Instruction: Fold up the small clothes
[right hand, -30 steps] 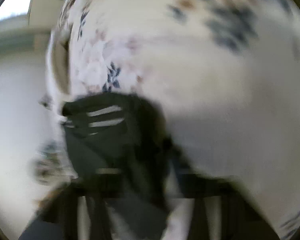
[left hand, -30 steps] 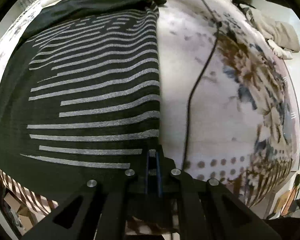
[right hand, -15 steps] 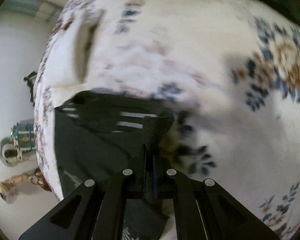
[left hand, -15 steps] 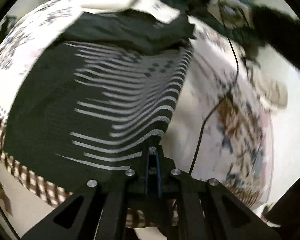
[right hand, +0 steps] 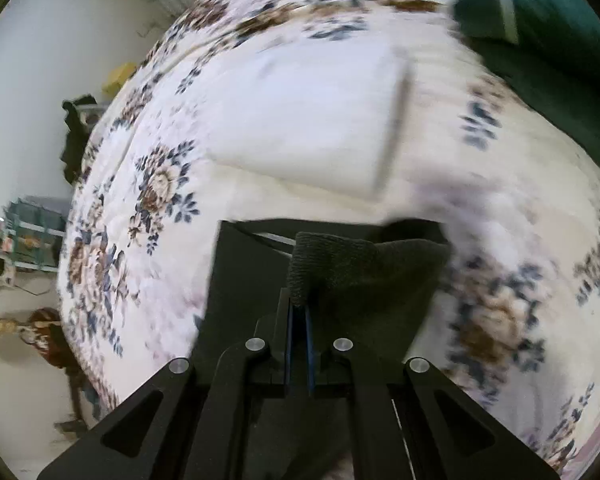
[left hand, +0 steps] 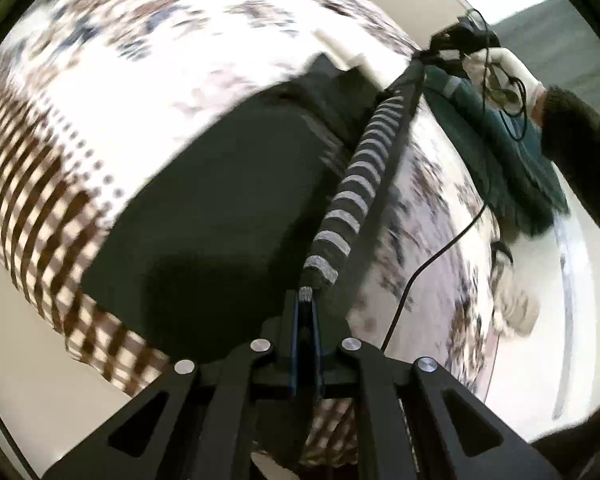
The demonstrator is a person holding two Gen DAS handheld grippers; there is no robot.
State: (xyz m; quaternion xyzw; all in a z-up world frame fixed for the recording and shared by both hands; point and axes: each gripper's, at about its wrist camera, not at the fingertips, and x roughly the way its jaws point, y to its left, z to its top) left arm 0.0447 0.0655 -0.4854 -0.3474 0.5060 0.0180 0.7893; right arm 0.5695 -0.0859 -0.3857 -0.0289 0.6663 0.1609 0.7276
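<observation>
The left gripper (left hand: 306, 294) is clamped on the edge of the black striped garment (left hand: 228, 216), its two fingers pressed together with a fold of knit between them. From that grip a band of grey-and-black stripes runs taut, up and away across the floral bedspread (left hand: 148, 40), to the right gripper (left hand: 446, 46) — seen small in the left wrist view near the bed's far right side, held in a white-gloved hand (left hand: 504, 76). The forearm behind that hand wears a dark sleeve and comes in from the right edge of the view, and a thin black cable (left hand: 432, 260) hangs from the hand and trails over the bedspread. The garment's plain black body lies spread on the bed to the left of the lifted band, reaching the near edge where the bedspread's brown checked border (left hand: 32, 200) shows.

In the right wrist view the right gripper (right hand: 298, 308) is closed on a bunched corner of the same garment (right hand: 364, 276); the fingers stand close together with the dark knit rising between them and draping to the right. A flat black panel of it lies just left of the fingers. Beyond, toward the middle of the bed, a folded white cloth (right hand: 312, 120) rests on the bedspread (right hand: 156, 184), and a dark green garment (right hand: 540, 32) lies at the far right corner. The views are motion-blurred.
</observation>
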